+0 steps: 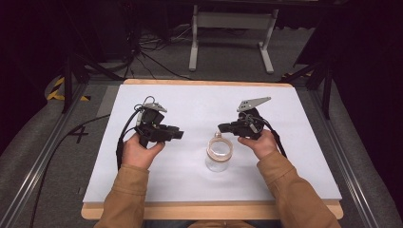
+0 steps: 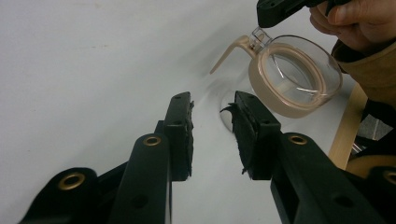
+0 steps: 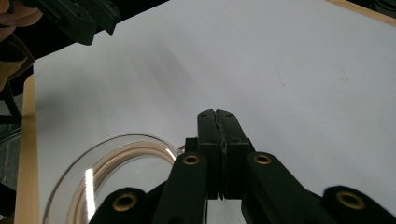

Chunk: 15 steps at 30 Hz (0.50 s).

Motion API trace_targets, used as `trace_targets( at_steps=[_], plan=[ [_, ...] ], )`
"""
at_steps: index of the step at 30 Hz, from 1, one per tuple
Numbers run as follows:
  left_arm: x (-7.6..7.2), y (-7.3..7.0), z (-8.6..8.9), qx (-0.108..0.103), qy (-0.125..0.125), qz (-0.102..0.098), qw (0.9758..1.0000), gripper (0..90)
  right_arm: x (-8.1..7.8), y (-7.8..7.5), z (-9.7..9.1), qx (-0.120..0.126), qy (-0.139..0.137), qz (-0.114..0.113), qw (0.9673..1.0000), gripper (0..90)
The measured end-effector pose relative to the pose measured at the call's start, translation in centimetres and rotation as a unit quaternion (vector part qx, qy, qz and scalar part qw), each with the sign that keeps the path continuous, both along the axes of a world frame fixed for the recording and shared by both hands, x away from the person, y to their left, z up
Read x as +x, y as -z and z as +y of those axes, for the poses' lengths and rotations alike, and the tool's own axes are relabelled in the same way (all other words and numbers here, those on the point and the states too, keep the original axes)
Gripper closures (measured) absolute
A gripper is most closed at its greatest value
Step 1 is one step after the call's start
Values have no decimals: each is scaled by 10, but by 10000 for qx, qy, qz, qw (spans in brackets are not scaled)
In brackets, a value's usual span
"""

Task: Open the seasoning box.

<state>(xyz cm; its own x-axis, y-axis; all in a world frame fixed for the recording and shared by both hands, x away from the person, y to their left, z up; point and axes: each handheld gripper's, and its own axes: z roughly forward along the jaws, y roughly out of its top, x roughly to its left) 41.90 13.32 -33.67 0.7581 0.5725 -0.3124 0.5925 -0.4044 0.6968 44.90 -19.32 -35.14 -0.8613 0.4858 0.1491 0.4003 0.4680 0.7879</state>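
the jar (image 1: pixel 218 154) is clear glass with a beige rim and latch. both hand-held grippers are black, with brass-coloured rivets and grey top plates. the surface (image 1: pixel 190 175) is plain white, edged in pale wood. sleeves are tan.

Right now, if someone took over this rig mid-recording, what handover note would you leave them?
Left gripper: jaws apart, nothing between them, held above the white mat to the left of the jar.
Right gripper: jaws shut together, empty, tips close to the jar's clasp.
Glass jar: upright near the mat's middle, clear lid with a tan seal ring, tan wire clasp sticking out to one side.
Done: nothing evident; neither gripper holds the jar.
Left: probably work the clasp and lid; whether the clasp is latched cannot be told.
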Motion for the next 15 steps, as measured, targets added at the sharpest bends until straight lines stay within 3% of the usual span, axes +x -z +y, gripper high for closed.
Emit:
trace_targets(
  at_steps=[6,10,15],
  plan=[
    [-1,1,-5,-48,109,41,9999,701,2,1,-1,26,-20,30,10000,895],
    [-2,1,-12,-192,326,147,9992,723,2,0,0,-20,-20,1,10000,895],
    [-5,1,-21,-192,516,231,9982,753,3,0,1,-8,-19,35,10000,895]
  ],
)
